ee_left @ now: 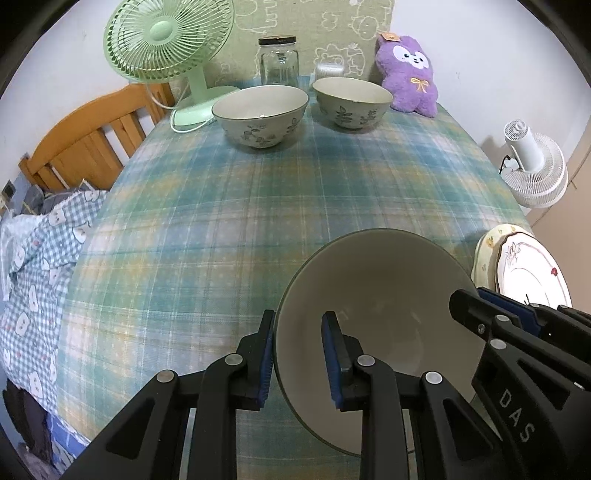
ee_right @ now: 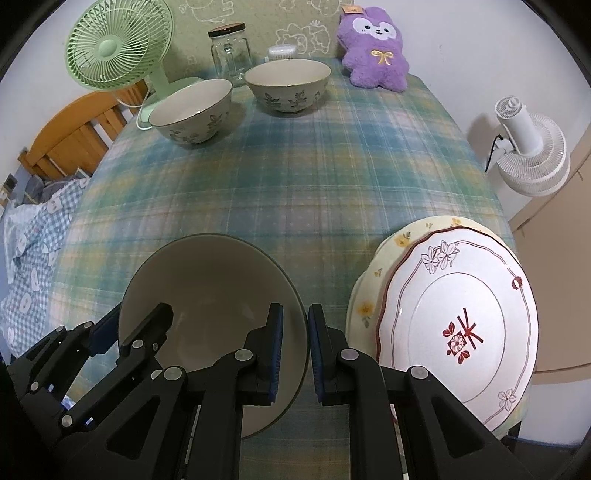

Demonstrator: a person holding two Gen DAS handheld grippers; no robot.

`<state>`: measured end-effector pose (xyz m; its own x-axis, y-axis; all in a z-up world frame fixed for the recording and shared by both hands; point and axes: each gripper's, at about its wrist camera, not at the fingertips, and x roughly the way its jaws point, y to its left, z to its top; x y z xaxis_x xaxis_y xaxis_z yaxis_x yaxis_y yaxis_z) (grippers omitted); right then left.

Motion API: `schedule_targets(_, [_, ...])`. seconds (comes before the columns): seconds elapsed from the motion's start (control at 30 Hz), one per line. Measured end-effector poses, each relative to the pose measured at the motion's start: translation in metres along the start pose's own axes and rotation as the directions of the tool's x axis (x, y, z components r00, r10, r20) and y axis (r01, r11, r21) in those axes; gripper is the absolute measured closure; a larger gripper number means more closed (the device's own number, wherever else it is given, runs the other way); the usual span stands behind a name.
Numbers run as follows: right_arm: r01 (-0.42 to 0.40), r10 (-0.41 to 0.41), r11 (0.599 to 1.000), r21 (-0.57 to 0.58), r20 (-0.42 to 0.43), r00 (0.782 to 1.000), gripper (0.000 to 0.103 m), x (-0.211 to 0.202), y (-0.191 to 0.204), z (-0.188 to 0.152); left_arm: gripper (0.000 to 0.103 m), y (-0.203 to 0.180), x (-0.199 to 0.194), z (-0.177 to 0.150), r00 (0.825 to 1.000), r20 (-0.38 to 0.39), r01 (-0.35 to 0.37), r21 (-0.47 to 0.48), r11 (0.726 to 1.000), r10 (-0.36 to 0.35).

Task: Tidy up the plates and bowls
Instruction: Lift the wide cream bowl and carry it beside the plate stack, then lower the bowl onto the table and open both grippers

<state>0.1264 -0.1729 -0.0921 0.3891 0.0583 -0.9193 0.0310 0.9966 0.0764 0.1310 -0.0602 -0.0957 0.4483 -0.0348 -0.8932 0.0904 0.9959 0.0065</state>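
Where the large bowl (ee_left: 373, 291) sits tilted at the near bench (ee_left: 229, 206) edge, we note both claws clamped on its rim: left claw (ee_left: 301, 354) at 9 o'clock, right claw (ee_right: 295, 350) at 3 o'clock. Stacked plates (ee_right: 458, 321) lie just right; two floral bowls (ee_left: 260, 114) stand toward 12 o'clock.

— Any writing you can read here?
— Only one bit: white capital letters "DAS" on the black body of the right gripper (ee_left: 517, 317), seen from the left wrist camera, running along its arm.
— Nothing on the plush toy's tag (ee_left: 390, 36)?
— It carries a small mark, but it is too tiny to read.
— And the white plate (ee_right: 461, 314)?
— Red drawn flowers and a motif, no letters I can make out.
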Motion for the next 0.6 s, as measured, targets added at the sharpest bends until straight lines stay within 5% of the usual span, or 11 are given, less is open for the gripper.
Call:
schedule_targets(0.1, [-0.026, 0.026, 0.999, -0.019, 0.010, 1.000, 0.086, -0.001, 0.000, 0.002, 0.077, 0.001, -0.004, -0.001, 1.000, 0.014, -0.010, -0.011, 1.000, 0.010])
schedule_targets(0.33, [-0.023, 0.029, 0.996, -0.092, 0.070, 0.997, 0.086, -0.019, 0.004, 0.016, 0.047, 0.001, -0.023, 0.010, 0.994, 0.076, -0.080, -0.006, 0.997, 0.080])
schedule_targets(0.6, [-0.018, 0.032, 0.994, -0.110, 0.126, 0.992, 0.086, -0.046, 0.007, 0.037, 0.032, 0.009, -0.051, 0.033, 0.986, 0.144, -0.081, -0.030, 0.996, 0.084])
